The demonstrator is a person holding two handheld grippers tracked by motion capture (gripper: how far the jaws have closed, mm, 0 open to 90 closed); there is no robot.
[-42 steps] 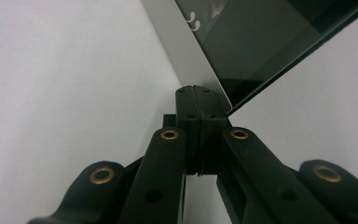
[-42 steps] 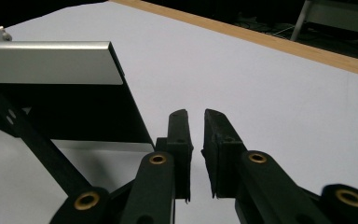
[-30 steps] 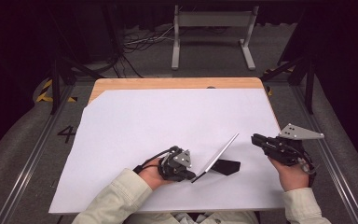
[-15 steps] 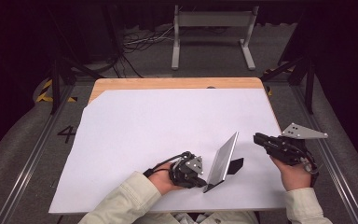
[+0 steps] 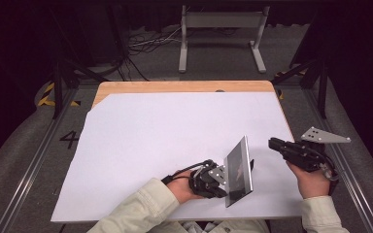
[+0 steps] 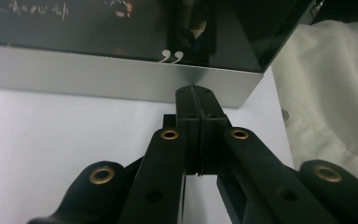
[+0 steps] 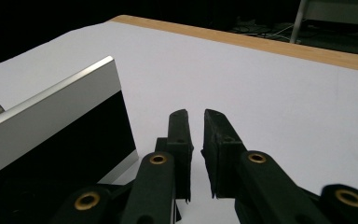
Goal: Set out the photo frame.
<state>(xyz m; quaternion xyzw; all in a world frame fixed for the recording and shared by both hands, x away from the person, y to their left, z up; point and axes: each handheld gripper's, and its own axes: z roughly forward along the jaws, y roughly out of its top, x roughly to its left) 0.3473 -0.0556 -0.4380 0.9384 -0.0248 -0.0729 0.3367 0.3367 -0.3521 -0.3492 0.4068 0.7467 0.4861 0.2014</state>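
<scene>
Pushed rightward, the picture frame (image 5: 238,171) stands steeper against the closed left tool (image 5: 218,180); right tool (image 5: 272,143) slightly apart.

Left gripper (image 5: 222,183): black body, small grey perforated plate on top, black cable looping behind. Right gripper (image 5: 273,143): black, grey three-cornered plate with holes on top. Jaws matte black, flat linkage arms, brass-ringed pivot eyelets, small screw holes. Both sleeves pale cream-yellow fabric, buttoned-style cuffs.
</scene>
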